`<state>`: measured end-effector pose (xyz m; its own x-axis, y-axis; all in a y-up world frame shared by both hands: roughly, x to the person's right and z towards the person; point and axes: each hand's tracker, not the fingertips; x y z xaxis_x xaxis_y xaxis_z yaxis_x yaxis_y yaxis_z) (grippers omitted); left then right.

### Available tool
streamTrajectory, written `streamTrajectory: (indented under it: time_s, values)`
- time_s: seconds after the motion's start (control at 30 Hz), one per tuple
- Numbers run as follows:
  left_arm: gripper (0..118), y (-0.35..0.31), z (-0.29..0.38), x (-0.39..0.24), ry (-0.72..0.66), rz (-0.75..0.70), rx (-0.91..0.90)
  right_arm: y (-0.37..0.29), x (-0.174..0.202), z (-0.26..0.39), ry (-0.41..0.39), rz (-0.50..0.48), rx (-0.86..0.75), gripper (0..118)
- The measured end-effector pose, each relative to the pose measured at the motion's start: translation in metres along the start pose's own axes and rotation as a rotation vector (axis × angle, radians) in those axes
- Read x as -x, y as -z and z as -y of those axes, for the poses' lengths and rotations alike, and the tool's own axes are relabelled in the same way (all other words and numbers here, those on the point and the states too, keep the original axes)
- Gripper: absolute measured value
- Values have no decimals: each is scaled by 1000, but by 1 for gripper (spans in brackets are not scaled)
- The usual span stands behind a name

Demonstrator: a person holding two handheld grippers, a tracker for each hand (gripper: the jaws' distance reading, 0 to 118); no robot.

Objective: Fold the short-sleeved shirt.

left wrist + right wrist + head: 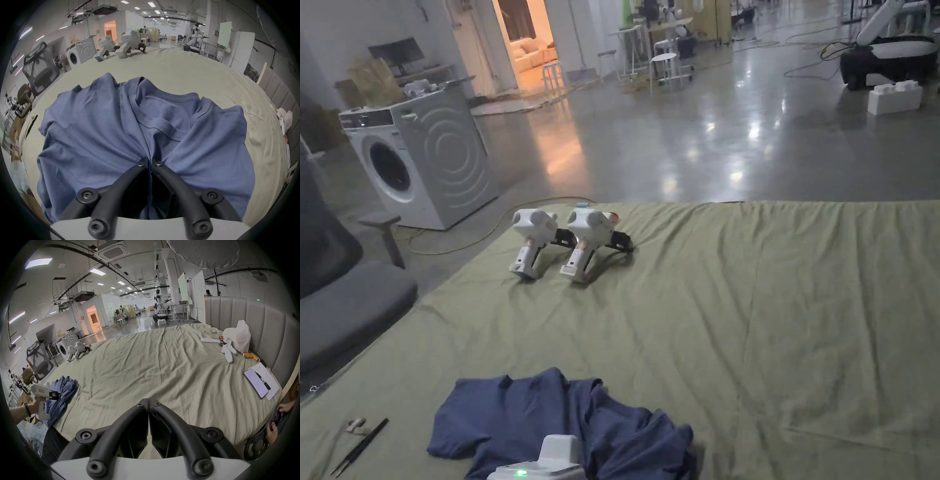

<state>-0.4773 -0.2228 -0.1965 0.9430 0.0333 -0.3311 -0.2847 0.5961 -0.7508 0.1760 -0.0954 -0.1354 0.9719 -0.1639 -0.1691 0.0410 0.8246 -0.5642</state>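
Two grippers noted: left gripper [150, 162] clamped on crumpled blue shirt [103, 129] at bed sheet [737, 300] near edge, right gripper [148, 400] closed empty; soft, limp, best gripped at hem

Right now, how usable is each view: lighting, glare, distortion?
Head view: dim, with glare on the floor; the shirt reads dark. Left gripper view: fisheye with black corners, shirt evenly lit and sharp. Right gripper view: same fisheye bend, bright ceiling lights, sheet clear.

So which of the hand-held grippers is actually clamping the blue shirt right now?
The left hand-held gripper, shut on the shirt; the right one is shut on nothing.
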Motion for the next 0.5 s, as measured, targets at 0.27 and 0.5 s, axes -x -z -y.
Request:
streamTrajectory:
  time_s: [0.27,0.5]
  values:
    - [0,-64,-57,6,-270,140,-212,-13,-25,-8,0,1,-45,0]
    - [0,-133,-131,-58,-157,293,-374,-21,-46,-8,78,37,-82,0]
